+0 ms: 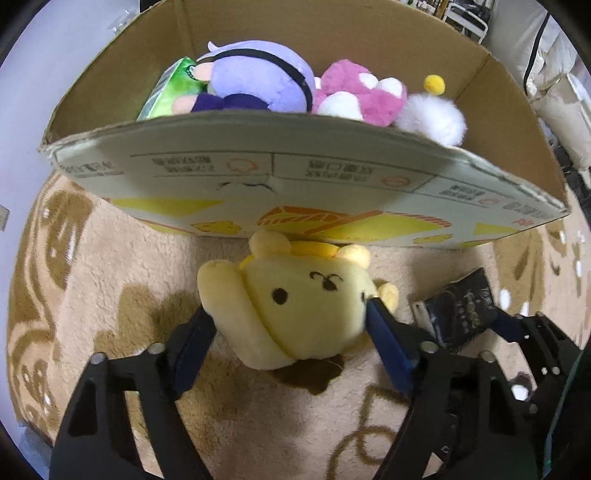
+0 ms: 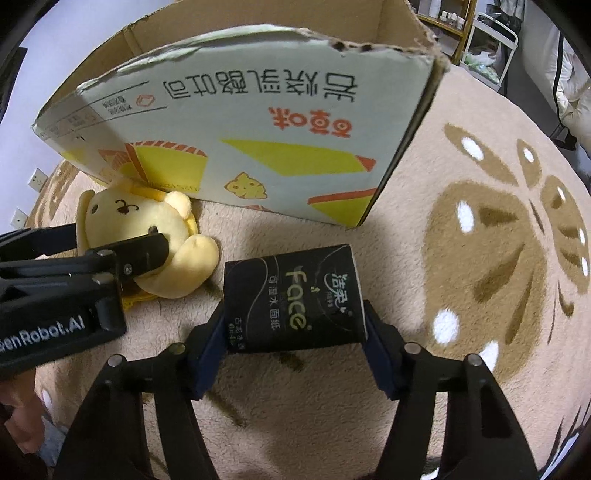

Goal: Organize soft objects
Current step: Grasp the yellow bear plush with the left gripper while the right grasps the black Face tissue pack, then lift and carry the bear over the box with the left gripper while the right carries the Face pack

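Observation:
My left gripper (image 1: 291, 317) is shut on a yellow plush dog (image 1: 295, 306), held in front of the cardboard box (image 1: 280, 173). The plush also shows in the right wrist view (image 2: 147, 236), with the left gripper (image 2: 110, 258) clamped on it. My right gripper (image 2: 295, 314) is shut on a black tissue pack (image 2: 293, 299) just above the rug; the pack also shows in the left wrist view (image 1: 458, 314). In the box lie a purple plush (image 1: 255, 83), a pink plush (image 1: 358, 92), a white fluffy plush (image 1: 432, 112) and a green pack (image 1: 170, 88).
A beige rug with brown patterns (image 2: 480, 240) covers the floor. The box (image 2: 236, 122) stands right behind both held items. Shelves (image 2: 480, 29) and white bedding (image 2: 572, 81) are at the far right.

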A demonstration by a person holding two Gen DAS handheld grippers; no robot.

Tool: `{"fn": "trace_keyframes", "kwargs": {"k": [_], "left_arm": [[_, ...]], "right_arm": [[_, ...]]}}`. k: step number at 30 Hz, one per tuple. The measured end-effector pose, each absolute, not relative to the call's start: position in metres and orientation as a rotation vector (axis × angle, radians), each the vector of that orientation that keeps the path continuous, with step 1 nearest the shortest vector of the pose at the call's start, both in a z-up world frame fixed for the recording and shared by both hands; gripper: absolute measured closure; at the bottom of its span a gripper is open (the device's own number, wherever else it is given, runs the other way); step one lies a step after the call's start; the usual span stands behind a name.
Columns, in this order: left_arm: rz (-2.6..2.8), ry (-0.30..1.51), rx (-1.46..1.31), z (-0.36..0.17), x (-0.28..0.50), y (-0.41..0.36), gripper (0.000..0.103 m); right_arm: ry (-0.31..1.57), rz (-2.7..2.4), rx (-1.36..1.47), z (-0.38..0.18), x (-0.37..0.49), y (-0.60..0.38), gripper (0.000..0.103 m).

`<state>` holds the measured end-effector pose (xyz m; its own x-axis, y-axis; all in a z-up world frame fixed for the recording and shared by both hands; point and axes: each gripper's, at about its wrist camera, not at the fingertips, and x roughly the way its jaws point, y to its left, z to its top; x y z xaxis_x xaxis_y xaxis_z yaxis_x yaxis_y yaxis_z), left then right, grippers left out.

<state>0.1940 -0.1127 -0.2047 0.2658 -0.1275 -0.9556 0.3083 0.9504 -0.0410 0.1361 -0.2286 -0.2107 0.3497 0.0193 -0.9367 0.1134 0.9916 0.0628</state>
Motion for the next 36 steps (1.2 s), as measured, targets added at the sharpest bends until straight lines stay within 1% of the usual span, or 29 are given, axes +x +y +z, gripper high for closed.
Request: {"fn": "trace_keyframes", "kwargs": {"k": [5,10,14,22,28,36], "left_arm": [[-0.314,1.278,0.14,-0.202,0.191,-0.119,0.038],[-0.302,1.263,0.159,-0.19,0.184,-0.122,0.039],[-0.279,1.251,0.154,-0.181,0.182,-0.117,0.042],[-0.234,1.199,0.153,-0.157,0.172,-0.112,0.042],[-0.188,1.154,0.131,-0.14,0.155,-0.106,0.045],[-0.146,1.109,0.132,-0.118,0.143,-0.098,0.045]], "right_arm": [[1.205,-0.054,0.131,-0.202,0.132,-0.234,0.033],[1.18,-0.05,0.145,-0.191,0.13,-0.246,0.033],[1.163,-0.051,0.156,-0.187,0.125,-0.249,0.033],[1.121,-0.049,0.181,-0.177,0.12,-0.255,0.033],[1.094,-0.032,0.189,-0.177,0.114,-0.258,0.033],[1.029,-0.03,0.188,-0.154,0.104,-0.256,0.033]]}}
